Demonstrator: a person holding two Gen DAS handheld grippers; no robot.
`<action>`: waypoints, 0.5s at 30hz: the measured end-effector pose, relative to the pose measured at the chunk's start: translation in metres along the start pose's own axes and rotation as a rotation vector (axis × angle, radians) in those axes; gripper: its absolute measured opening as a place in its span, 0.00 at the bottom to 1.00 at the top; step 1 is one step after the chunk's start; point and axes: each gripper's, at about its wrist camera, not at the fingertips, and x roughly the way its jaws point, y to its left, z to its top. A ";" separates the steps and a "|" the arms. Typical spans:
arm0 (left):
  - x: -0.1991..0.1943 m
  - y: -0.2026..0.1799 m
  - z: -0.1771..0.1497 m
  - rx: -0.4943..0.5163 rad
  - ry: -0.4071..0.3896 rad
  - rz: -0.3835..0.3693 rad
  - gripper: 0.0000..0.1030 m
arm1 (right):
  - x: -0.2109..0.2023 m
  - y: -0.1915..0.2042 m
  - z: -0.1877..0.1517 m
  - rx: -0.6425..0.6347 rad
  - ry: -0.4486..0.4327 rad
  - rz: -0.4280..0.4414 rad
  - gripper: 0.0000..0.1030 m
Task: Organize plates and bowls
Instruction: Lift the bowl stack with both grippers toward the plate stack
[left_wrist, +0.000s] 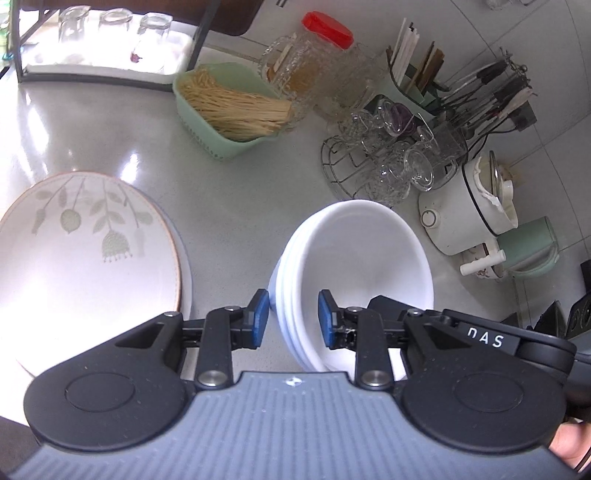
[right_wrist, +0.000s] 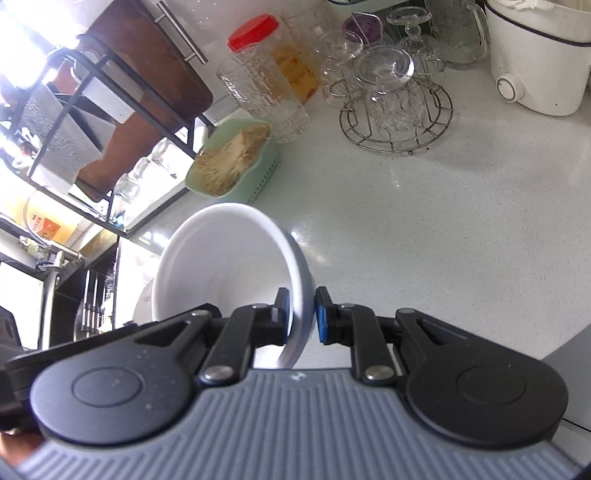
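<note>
Stack of white bowls (left_wrist: 354, 280), several nested, held off the counter (left_wrist: 229, 192) between both tools. Landmark: the flowered plate (left_wrist: 85, 251) lying flat on the counter; in the left wrist view the stack hangs just to its right, apart from it, tilted.

Left gripper (left_wrist: 293, 319): jaws partly closed across the stacked rims, one blue pad outside the stack, one inside the top bowl. Pads look pressed on; reads as a grip.

Right gripper (right_wrist: 301, 314): jaws nearly shut, pinching a single thin wall of the bowl rim on the side away from the plate.

Handling, as judgement: glazed ceramic, stiff, smooth and likely slippery under rubber pads; a nested stack is heavy for rim pinches and chips or breaks if dropped. Inner bowls could slide out when tilted, so keep the stack closer to level. Best hold is the rim at two opposite sides, as now.

Beyond the plate: green basket (left_wrist: 229, 107), glass rack (left_wrist: 384, 162).
</note>
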 end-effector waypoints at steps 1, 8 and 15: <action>-0.003 0.002 0.000 -0.006 -0.001 -0.001 0.31 | -0.001 0.003 -0.001 0.000 0.000 0.001 0.17; -0.026 0.017 0.001 -0.020 -0.022 -0.011 0.31 | -0.007 0.025 -0.008 -0.017 -0.016 0.010 0.17; -0.053 0.037 0.009 -0.021 -0.059 -0.014 0.31 | -0.006 0.053 -0.013 -0.031 -0.017 0.023 0.17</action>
